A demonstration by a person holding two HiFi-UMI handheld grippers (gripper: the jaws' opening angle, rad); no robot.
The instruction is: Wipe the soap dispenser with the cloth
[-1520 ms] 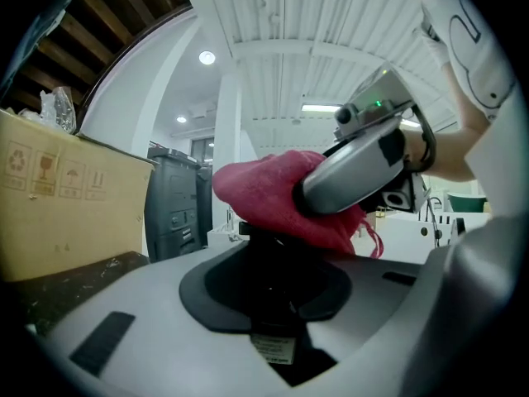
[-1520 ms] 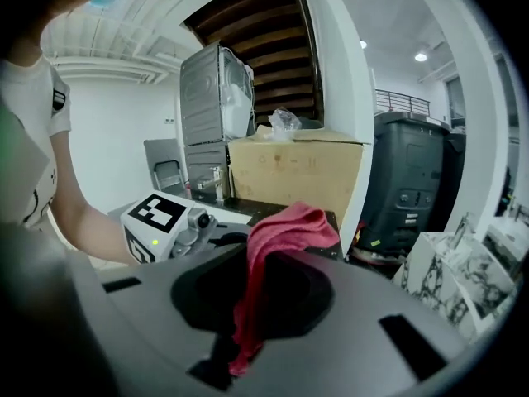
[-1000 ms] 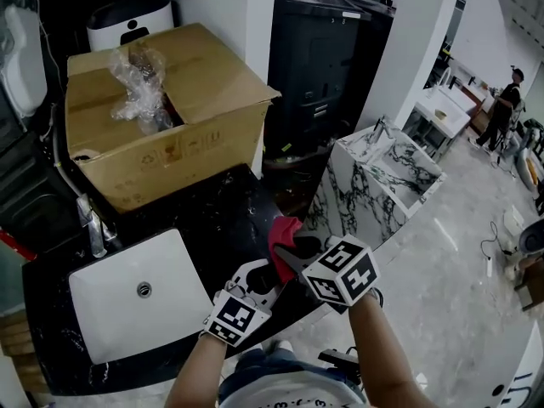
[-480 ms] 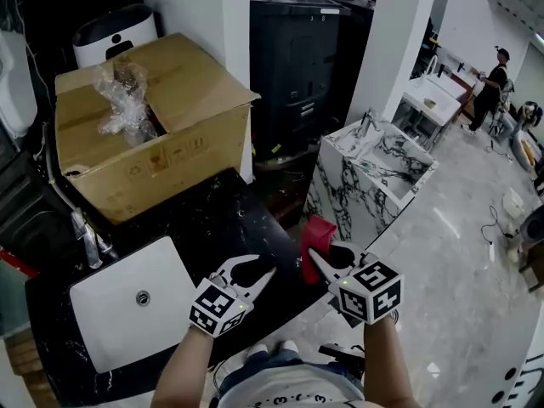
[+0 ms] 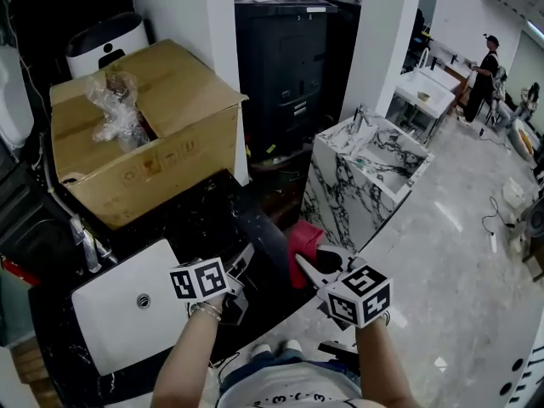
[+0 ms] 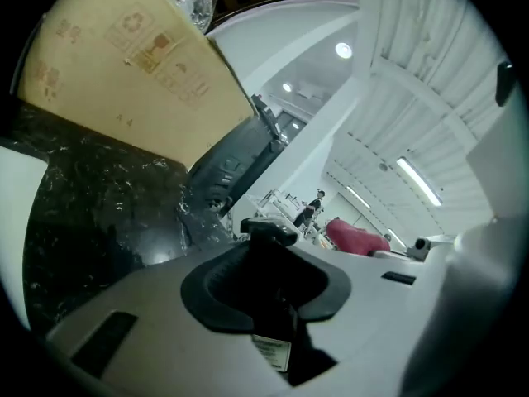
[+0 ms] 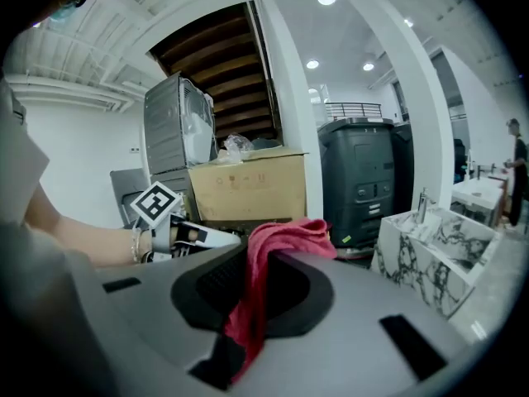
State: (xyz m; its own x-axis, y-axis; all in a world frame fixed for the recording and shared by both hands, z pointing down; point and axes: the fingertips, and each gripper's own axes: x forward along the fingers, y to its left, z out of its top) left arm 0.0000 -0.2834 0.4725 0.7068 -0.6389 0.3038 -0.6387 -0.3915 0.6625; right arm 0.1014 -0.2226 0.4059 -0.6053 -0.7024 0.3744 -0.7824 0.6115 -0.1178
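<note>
Dispenser (image 6: pixel 264 284) is pinched in the left tool (image 5: pixel 240 268), whose jaws have just been closed further on it, over the tabletop (image 5: pixel 204 219) edge. Cloth (image 5: pixel 303 237) is clamped in the right tool (image 5: pixel 308 263) just to its right; the dispenser's long axis seems to be pointed away.

Your counter layout
Your sink (image 5: pixel 110 330) is in the counter (image 5: pixel 204 219) at near left, box (image 5: pixel 161 160) behind it; soap dispenser (image 5: pixel 262 238) at the counter's right edge, cloth (image 5: pixel 303 238) just right of it, vanity (image 5: pixel 340 198) far right.
</note>
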